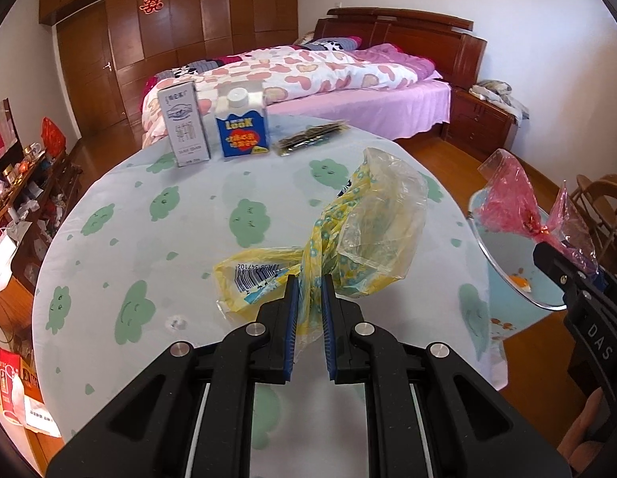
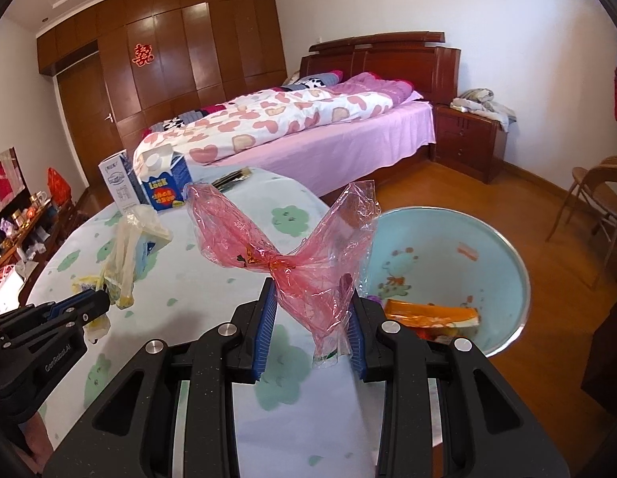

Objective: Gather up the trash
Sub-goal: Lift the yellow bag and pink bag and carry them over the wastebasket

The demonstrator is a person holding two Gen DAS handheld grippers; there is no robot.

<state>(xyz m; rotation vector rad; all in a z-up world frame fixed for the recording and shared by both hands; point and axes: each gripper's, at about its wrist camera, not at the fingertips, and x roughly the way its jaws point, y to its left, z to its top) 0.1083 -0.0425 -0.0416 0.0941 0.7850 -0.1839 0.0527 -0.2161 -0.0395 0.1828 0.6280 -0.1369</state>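
Note:
My left gripper point(image 1: 309, 283) is shut on a yellow flowered plastic bag point(image 1: 360, 231) and holds it just above the round table point(image 1: 149, 183); it also shows in the right wrist view point(image 2: 125, 263). My right gripper point(image 2: 310, 294) stands wide open, with a crumpled pink cellophane wrapper point(image 2: 284, 239) hanging loosely between its fingers by the table's right edge. The same wrapper point(image 1: 511, 203) shows in the left wrist view above a pale blue basin point(image 2: 448, 247), which holds an orange wrapper point(image 2: 432, 314).
At the table's far side stand a grey carton point(image 1: 185, 123) and a blue milk carton point(image 1: 241, 123), with a dark flat packet point(image 1: 308, 139) beside them. A bed point(image 1: 348, 75) lies behind. A wooden chair point(image 2: 595, 199) stands on the floor to the right.

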